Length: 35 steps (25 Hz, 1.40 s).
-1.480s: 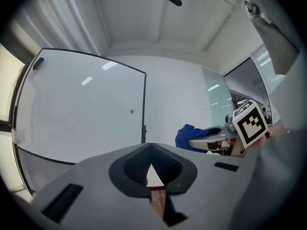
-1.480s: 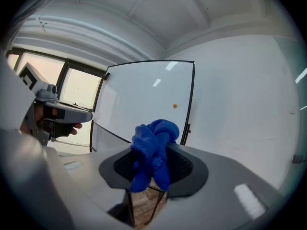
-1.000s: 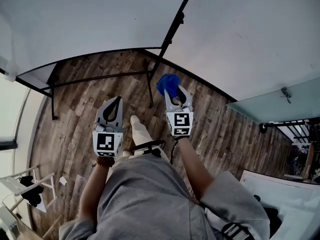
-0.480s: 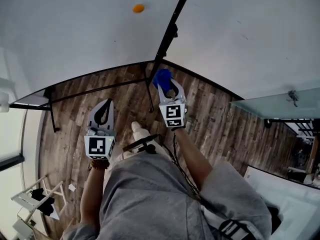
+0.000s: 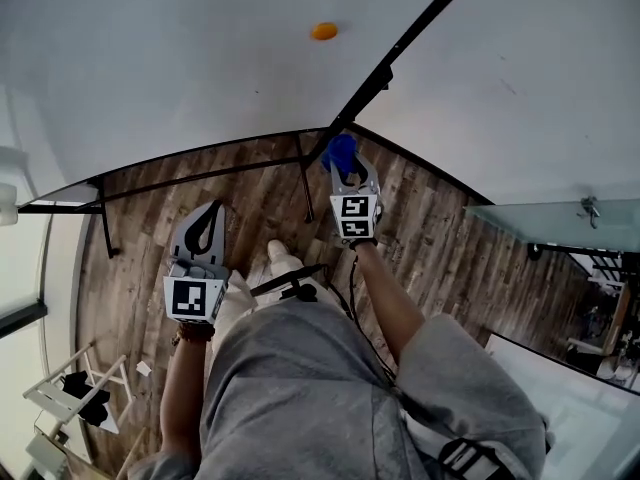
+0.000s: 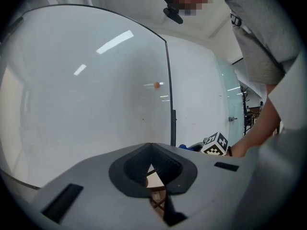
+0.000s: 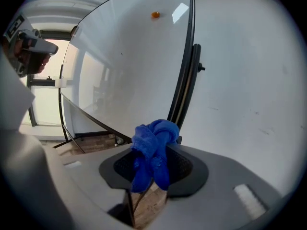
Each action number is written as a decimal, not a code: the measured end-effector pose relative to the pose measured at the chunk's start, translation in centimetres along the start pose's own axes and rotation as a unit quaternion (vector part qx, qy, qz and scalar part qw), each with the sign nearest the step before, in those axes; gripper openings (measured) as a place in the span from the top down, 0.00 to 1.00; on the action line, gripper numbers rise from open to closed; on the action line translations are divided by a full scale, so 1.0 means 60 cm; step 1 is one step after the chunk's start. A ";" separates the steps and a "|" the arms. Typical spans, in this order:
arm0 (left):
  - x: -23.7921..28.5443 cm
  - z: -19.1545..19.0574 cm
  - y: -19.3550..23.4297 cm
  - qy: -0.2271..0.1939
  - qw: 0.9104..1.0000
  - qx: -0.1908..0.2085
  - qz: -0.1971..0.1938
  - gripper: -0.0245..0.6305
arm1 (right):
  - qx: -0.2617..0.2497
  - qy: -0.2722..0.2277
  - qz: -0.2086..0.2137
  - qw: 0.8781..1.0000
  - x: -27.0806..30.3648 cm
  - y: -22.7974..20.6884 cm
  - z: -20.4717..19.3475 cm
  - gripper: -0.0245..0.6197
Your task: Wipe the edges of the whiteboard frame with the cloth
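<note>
We see the whiteboard (image 5: 180,68) cut off by the head view's top edge. Its orange spot (image 5: 322,31) is too small to identify. There the right gripper (image 5: 350,171) covers the lower part of the cloth (image 5: 341,151).

Dark wood-plank floor (image 5: 430,258), its boards running on a slant, fills the lower middle of the head view. The person's pale shoe (image 5: 281,260) is planted on it near the centre. From that shoe, the black metal whiteboard stand (image 5: 200,171) sits at 10 to 12 o'clock — a long low crossbar with one leg (image 5: 302,193) just beyond the toe and another (image 5: 105,230) well off at 9 o'clock. A small white scrap (image 5: 143,369) lies flat on the boards at 8 o'clock. Farther out the same way, a white slatted rack (image 5: 50,400) stands with something dark (image 5: 82,385) on it — too small to name. In the right gripper view, the planks (image 7: 91,145) show beneath the board's lower edge.
</note>
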<state>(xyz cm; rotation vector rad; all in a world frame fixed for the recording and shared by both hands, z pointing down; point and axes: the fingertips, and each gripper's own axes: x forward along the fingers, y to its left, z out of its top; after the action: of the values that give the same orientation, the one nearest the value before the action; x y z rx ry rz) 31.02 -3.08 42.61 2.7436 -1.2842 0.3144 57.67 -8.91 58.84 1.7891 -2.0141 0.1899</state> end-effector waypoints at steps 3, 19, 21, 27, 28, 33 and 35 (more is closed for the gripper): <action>0.001 -0.009 0.022 -0.007 1.000 -0.003 0.015 0.95 | 0.003 0.014 0.000 1.000 0.030 -0.007 -0.019 0.72; 0.016 -0.045 0.012 0.026 0.999 -0.008 0.039 0.95 | -0.016 0.050 0.029 0.998 0.138 -0.028 -0.075 0.72; 0.015 -0.050 0.015 0.025 0.999 -0.010 0.045 0.95 | -0.021 0.052 0.036 0.998 0.148 -0.026 -0.076 0.72; 0.001 -0.047 0.033 0.033 0.997 -0.019 0.067 0.95 | -0.025 0.055 0.049 0.997 0.167 -0.013 -0.077 0.73; -0.002 -0.048 0.037 0.032 0.997 -0.018 0.070 0.95 | -0.027 0.056 0.051 0.997 0.169 -0.012 -0.078 0.73; -0.012 -0.053 0.051 0.038 0.996 -0.021 0.083 0.95 | -0.025 0.063 0.060 0.996 0.177 -0.006 -0.078 0.74; -0.011 -0.049 0.056 0.025 0.996 -0.020 0.086 0.95 | -0.020 0.063 0.061 0.996 0.179 -0.006 -0.076 0.74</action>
<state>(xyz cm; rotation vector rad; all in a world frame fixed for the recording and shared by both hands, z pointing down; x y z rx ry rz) 27.61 -4.19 45.34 2.5806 -1.4989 0.3657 58.33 -17.01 67.20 1.5908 -2.0239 0.2907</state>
